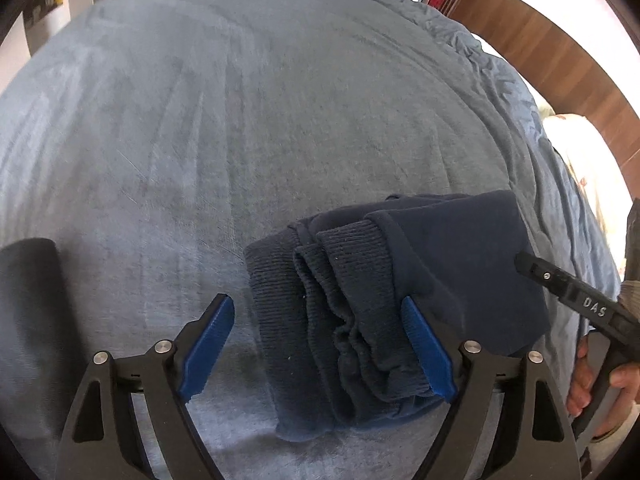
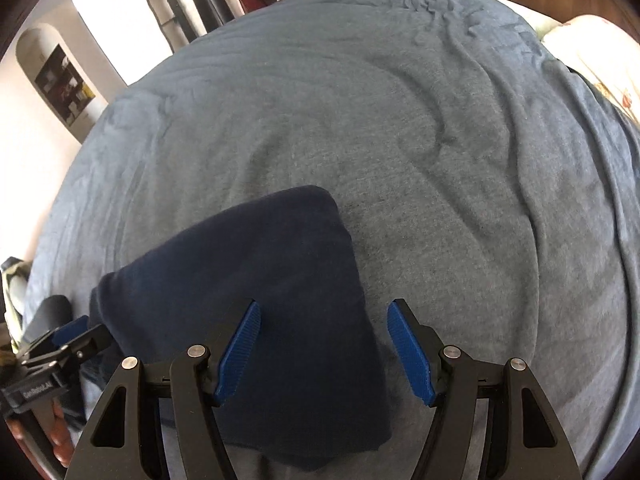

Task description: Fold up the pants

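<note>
Dark navy pants lie folded into a compact bundle on the blue-grey bed cover. Their ribbed cuffs are stacked at the near left end. My left gripper is open and straddles that ribbed end; its right pad lies against the fabric and its left pad stands clear over the cover. In the right wrist view my right gripper is open over the smooth folded edge of the pants, one pad above the cloth and the other above the bed cover. Neither gripper grips anything.
A wooden headboard and cream bedding border the right side. A dark rounded object sits at the left edge. A hand holds the right gripper's handle. Wrinkles cross the cover to the right.
</note>
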{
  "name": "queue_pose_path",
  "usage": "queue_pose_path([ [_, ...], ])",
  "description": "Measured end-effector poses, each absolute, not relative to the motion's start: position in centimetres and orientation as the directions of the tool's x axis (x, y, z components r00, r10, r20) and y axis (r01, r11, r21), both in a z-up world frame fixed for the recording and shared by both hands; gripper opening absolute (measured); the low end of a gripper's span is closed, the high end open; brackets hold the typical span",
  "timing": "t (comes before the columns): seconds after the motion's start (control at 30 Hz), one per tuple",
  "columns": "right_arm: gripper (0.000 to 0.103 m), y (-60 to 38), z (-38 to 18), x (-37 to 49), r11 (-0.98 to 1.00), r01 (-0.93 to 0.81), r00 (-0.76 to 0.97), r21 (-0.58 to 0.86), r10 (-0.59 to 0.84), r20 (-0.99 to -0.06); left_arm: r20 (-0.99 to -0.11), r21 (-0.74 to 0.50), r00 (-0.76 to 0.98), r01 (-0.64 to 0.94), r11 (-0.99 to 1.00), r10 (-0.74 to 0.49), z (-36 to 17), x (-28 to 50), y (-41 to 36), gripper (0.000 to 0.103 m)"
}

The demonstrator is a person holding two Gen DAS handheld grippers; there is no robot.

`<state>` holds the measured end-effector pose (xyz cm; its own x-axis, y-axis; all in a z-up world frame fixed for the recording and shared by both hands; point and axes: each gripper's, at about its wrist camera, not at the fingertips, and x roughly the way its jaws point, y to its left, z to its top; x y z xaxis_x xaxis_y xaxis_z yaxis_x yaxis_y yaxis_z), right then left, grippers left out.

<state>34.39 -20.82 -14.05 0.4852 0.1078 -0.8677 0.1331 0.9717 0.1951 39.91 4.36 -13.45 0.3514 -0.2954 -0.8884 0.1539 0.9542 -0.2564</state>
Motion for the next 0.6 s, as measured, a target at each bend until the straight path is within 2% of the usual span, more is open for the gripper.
queue_pose_path([
  [0.2,0.067,-20.6,-15.2,35.1,0.979,0.122,0.463,0.165,0.091,-0.882,-0.882,-0.338,0.301,0.129,0.932,-0.362,-15.4,40.5,4.5,0.087],
  [0.6,0.067,-20.7,-17.6,35.9,0.979,0.117,0.437,0.167,0.1,-0.894,-0.868,-0.378,0.3,0.116,0.918,-0.396,-17.2,41.2,4.4,0.086],
])
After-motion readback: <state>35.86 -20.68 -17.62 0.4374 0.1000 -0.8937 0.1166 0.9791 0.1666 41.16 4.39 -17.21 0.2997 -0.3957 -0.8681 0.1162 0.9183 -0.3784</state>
